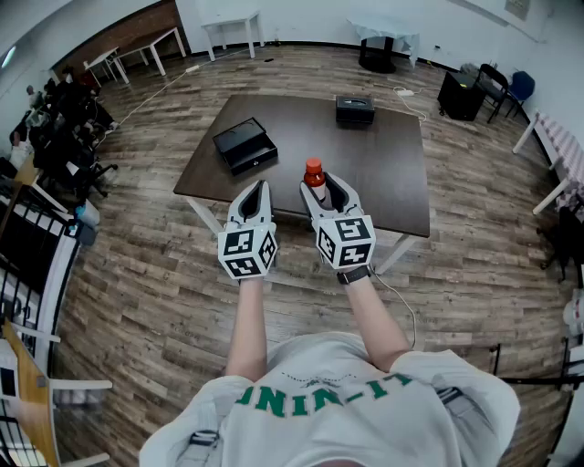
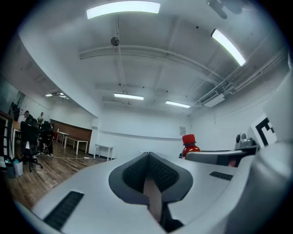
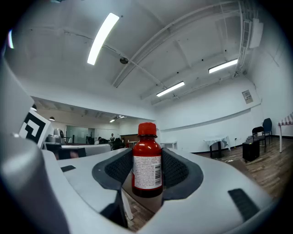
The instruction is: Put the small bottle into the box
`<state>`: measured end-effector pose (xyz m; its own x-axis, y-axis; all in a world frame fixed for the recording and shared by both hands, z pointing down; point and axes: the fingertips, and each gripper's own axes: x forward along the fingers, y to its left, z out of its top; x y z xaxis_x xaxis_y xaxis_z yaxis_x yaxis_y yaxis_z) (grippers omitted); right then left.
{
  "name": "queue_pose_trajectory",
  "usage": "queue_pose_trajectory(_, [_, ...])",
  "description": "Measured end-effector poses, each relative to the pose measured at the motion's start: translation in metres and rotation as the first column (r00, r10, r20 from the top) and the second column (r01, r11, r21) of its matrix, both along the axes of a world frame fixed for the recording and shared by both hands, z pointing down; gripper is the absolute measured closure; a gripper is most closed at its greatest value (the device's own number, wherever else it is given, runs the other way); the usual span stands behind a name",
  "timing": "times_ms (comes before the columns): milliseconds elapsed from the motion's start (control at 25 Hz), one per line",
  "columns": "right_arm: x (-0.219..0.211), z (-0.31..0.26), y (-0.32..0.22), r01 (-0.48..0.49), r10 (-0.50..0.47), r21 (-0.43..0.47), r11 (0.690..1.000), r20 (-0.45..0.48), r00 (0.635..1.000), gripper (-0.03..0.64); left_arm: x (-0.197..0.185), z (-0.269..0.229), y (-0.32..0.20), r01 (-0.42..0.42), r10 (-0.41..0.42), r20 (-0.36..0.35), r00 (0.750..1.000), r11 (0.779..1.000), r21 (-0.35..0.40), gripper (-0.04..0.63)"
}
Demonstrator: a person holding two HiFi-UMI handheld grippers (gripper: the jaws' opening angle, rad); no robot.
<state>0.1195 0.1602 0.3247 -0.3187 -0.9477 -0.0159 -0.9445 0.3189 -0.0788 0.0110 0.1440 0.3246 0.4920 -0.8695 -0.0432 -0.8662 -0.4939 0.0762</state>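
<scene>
The small bottle [image 1: 315, 175], dark red with a red cap and a white label, stands upright near the front edge of the dark table [image 1: 383, 173]. My right gripper [image 1: 325, 186] is open with the bottle [image 3: 147, 160] between its jaws, closer to the left jaw. I cannot see the pads pressing on it. To its left, at the table's front edge, my left gripper [image 1: 258, 187] is shut and empty [image 2: 149, 160]. The bottle [image 2: 189, 145] shows off to its right in that view. The open black box [image 1: 245, 144] lies on the table's left part, beyond the left gripper.
A second, closed black case [image 1: 355, 109] sits at the table's far edge. White tables [image 1: 233, 27] stand along the back wall. Desks and office chairs with seated people [image 1: 64, 119] are at the far left. A black railing [image 1: 27, 264] runs along the left side.
</scene>
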Motion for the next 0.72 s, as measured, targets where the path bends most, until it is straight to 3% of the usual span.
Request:
queue_pose_trajectory(240, [0.029, -0.003, -0.007, 0.013, -0.013, 0.022, 1.000, -0.009, 1.000, 0.403, 0.032, 0.003, -0.013, 0.009, -0.009, 0.013, 1.000, 1.000, 0.007, 0.581])
queue_pose_trajectory(440, [0.055, 0.003, -0.014, 0.018, -0.020, 0.025, 1.000, 0.050, 0.999, 0.403, 0.057, 0.021, -0.013, 0.012, -0.011, 0.067, 0.998, 1.000, -0.010, 0.581])
queue_pose_trajectory(560, [0.047, 0.007, -0.025, 0.051, -0.052, 0.018, 0.999, 0.043, 0.998, 0.403, 0.050, 0.035, -0.024, 0.040, -0.037, 0.080, 0.996, 0.998, -0.044, 0.581])
queue_pose_trajectory(720, [0.034, 0.019, -0.051, 0.093, -0.092, -0.011, 0.996, 0.044, 0.995, 0.403, 0.041, 0.036, -0.050, 0.072, -0.070, 0.067, 0.995, 0.997, -0.035, 0.581])
